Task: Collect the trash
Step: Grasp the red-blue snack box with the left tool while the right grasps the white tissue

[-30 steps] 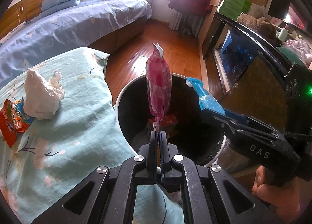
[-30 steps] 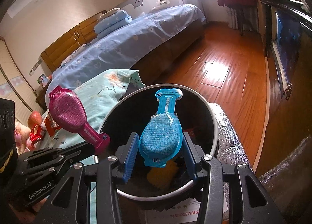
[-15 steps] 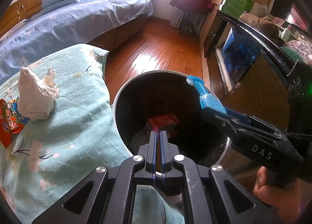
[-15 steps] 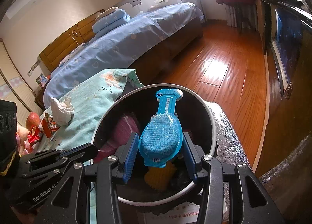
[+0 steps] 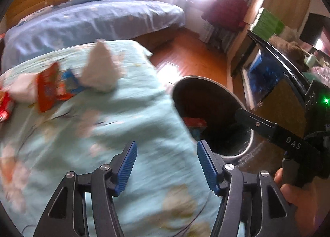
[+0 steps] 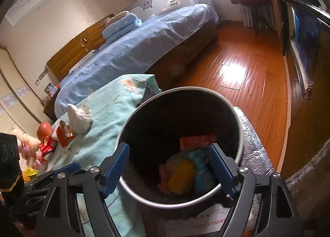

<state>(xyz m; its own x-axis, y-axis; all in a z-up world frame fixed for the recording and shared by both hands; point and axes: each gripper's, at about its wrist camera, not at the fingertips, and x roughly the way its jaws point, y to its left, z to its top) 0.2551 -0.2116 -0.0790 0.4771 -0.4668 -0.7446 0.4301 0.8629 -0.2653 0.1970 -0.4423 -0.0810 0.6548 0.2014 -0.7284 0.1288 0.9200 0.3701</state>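
Trash is still lying on the quilt (image 5: 115, 134): a crumpled tissue (image 5: 99, 72), an orange wrapper (image 5: 49, 90) just beside it, and more red packets (image 6: 47, 145) further off. From the left gripper (image 5: 167, 164) the tissue is sitting at about 11 o'clock, well apart, with the wrapper at about 10 o'clock beyond it. The bin (image 5: 246, 113) is at about 1 o'clock from that gripper.

The left gripper's jaws have just been opening; they are standing apart with nothing between them, only quilt showing in the gap. The right gripper (image 6: 167, 167) is hanging over the bin (image 6: 237, 125), and its jaws have just been opening too; they are now wide and holding nothing, with dropped wrappers showing below in the bin.

The left gripper is looking like the nearer 1 to the remaining trash; in the right wrist view the tissue (image 6: 79, 118) is lying at about 10 o'clock, across the bin's rim.

The tissue is standing as a lump peaking upward, with no clear long axis. The wrapper's long axis is running roughly from 11 to 5 o'clock in the left wrist view, though blur is making this uncertain.
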